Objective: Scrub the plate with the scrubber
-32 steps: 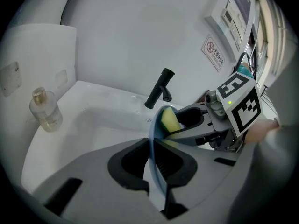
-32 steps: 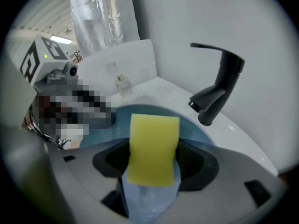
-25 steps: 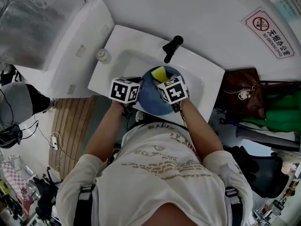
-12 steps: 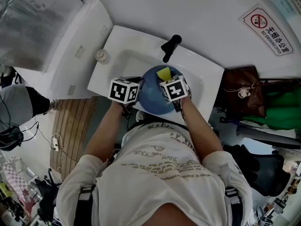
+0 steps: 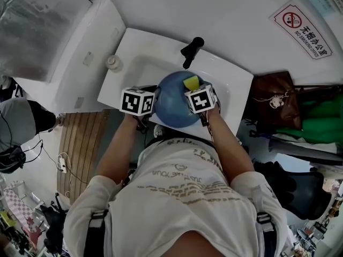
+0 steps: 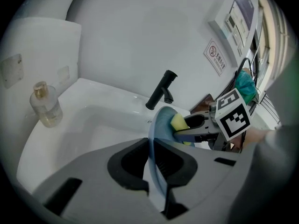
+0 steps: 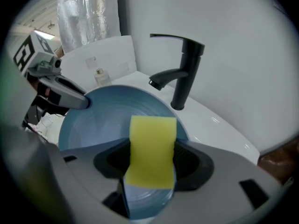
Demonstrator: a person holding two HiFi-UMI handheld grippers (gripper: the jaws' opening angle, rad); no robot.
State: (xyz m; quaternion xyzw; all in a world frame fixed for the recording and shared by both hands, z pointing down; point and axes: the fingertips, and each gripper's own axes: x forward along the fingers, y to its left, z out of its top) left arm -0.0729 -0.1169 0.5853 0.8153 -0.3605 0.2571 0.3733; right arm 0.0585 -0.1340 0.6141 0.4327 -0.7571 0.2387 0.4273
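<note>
A blue plate (image 5: 172, 105) is held on edge over the white sink (image 5: 128, 68). My left gripper (image 6: 154, 171) is shut on the plate's rim (image 6: 152, 157), at the plate's left side in the head view. My right gripper (image 7: 150, 164) is shut on a yellow scrubber (image 7: 152, 150), which lies flat against the plate's face (image 7: 103, 120). In the head view the scrubber (image 5: 191, 82) shows at the plate's upper right, just beyond the right gripper's marker cube (image 5: 200, 100). From the left gripper view the scrubber (image 6: 178, 122) presses on the plate's far side.
A black tap (image 5: 191, 50) stands at the sink's back, close behind the plate. A small clear bottle (image 5: 112, 62) sits on the sink's left rim. A white cistern (image 5: 80, 42) is to the left; bags (image 5: 276, 106) lie to the right.
The right gripper has slid the scrubber from the plate's top middle over to its upper right. The plate has tilted so that more of its blue face shows. The left gripper has kept still.
</note>
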